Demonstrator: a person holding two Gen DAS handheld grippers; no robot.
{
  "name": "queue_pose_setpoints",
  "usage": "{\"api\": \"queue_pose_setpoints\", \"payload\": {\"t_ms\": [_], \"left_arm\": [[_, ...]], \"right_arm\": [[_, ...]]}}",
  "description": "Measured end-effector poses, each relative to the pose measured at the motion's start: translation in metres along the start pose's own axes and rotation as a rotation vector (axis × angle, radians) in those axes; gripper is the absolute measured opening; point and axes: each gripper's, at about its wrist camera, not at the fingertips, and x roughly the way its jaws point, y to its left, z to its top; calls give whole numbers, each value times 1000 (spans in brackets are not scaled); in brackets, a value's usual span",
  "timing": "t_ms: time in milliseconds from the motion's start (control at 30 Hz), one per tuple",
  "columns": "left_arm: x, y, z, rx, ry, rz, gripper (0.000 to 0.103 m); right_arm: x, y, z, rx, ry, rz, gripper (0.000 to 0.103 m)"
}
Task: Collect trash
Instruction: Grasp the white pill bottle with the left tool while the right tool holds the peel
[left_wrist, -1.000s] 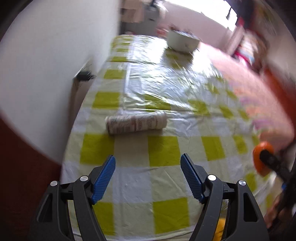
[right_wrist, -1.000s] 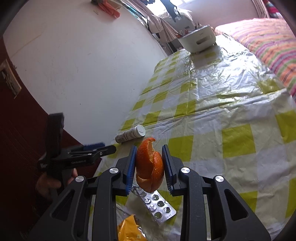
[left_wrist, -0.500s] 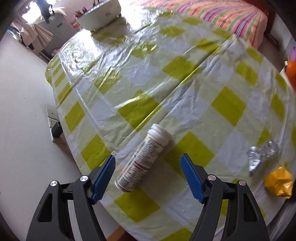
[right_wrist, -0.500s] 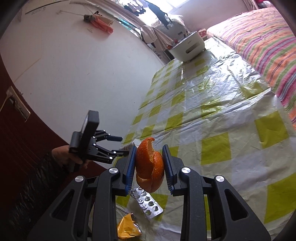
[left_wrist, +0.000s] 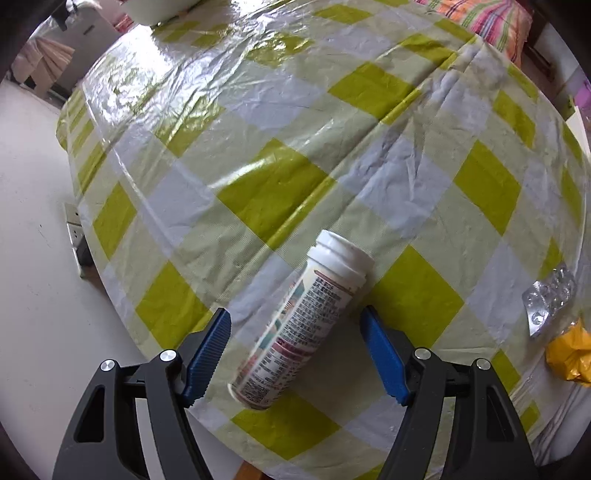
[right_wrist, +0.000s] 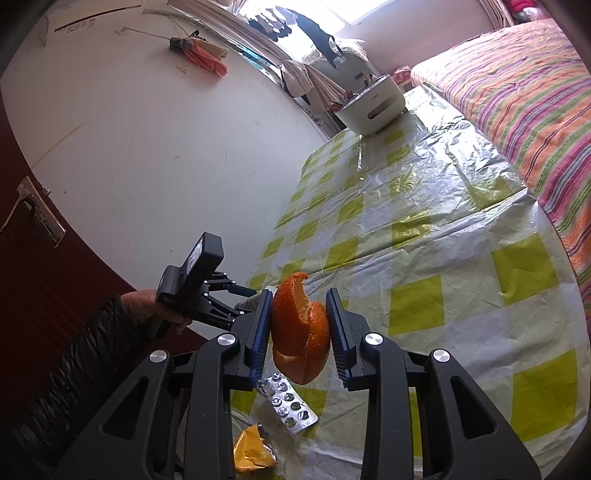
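The left gripper (left_wrist: 295, 350) points down over the near corner of the table (left_wrist: 280, 122), which wears a yellow-and-white checked plastic cloth. Its blue pads (left_wrist: 207, 354) stand wide apart, and a white tablet tube (left_wrist: 301, 325) lies on its side on the cloth between them, touched by neither pad (its capped end points away from the gripper, toward the middle of the table). The jaws have just been closing a little, with the tube still loose between them.

Toward the right of the tube, near the table's edge, lies a silver blister pack (left_wrist: 550, 299), and just beside that a crumpled yellow wrapper (left_wrist: 569, 354).

The right gripper (right_wrist: 299, 332) is raised above the same end of the table and is clamped narrowly on a piece of orange peel (right_wrist: 299, 328), both pads pressing its sides. In the right wrist view the blister pack and the wrapper lie on the cloth below the peel, and a hand (right_wrist: 147, 306) in a dark sleeve holds the left gripper at the table's left edge.

At the far end of the table stands a white container (right_wrist: 373, 107); a striped bedspread (right_wrist: 517, 85) lies along the table's right side.
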Motion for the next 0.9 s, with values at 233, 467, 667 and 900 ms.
{"api": "queue_pose_setpoints", "payload": {"t_ms": [233,467,667,900], "left_arm": [[-4,-9,-7,-33,-18,-42,33],[-12,-38,-25,-75,-119,-22,31],[-26,-81,-44,-150,-327,12,29],[-64,-134,-54,-221,-529,33,28]], "right_arm": [[4,3,-3,0,4,0,30],[-11,5,-4,-18,-17,-6,30],[-35,7,-6,-41,-49,-17,30],[-60,-3,-16,-71,-70,-70,30]]}}
